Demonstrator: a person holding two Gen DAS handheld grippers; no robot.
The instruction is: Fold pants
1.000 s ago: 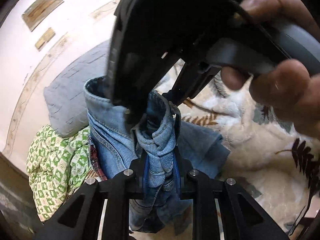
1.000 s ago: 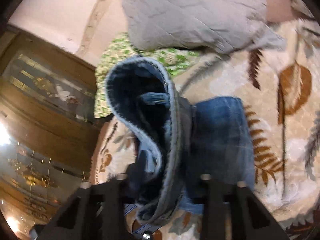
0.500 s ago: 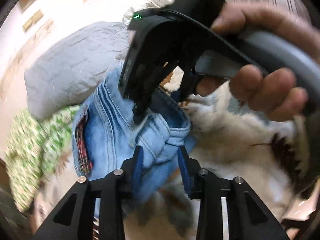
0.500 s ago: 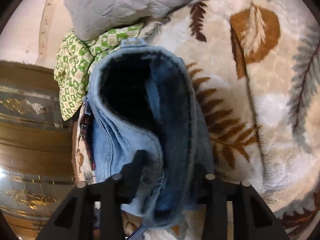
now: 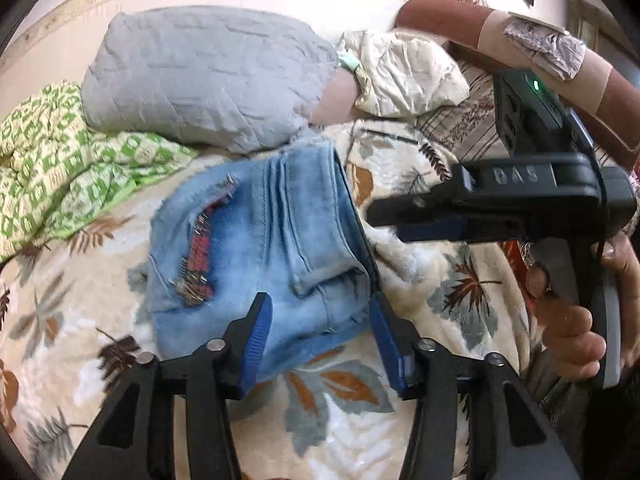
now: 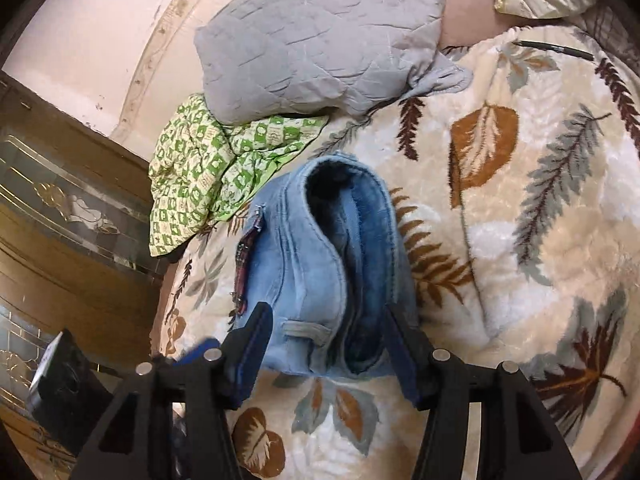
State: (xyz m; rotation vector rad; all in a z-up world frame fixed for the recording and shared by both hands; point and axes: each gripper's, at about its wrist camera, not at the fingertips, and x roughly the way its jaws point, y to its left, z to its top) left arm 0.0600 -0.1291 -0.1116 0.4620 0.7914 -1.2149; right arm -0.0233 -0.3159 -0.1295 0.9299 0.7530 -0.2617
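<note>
The light blue jeans (image 5: pixel 264 248) lie folded in a compact bundle on the leaf-patterned blanket (image 5: pixel 340 408), with a red plaid patch on top. My left gripper (image 5: pixel 320 312) is open, its blue-padded jaws spread on either side of the bundle's near edge, holding nothing. The right gripper shows in the left wrist view (image 5: pixel 424 216) at the right, held in a hand beside the jeans. In the right wrist view the jeans (image 6: pixel 320 264) show their open waistband, and my right gripper (image 6: pixel 326 320) is open around the near end.
A grey quilted pillow (image 5: pixel 200 76) and a green patterned cloth (image 5: pixel 60 160) lie behind the jeans. A cream pillow (image 5: pixel 404 72) lies at the back right. A wooden headboard with glass panels (image 6: pixel 60 240) stands at the left of the right wrist view.
Both grippers have let go of the jeans and opened wide. The bundle, held up before, now lies flat on the blanket. The right gripper has drawn off to the side.
</note>
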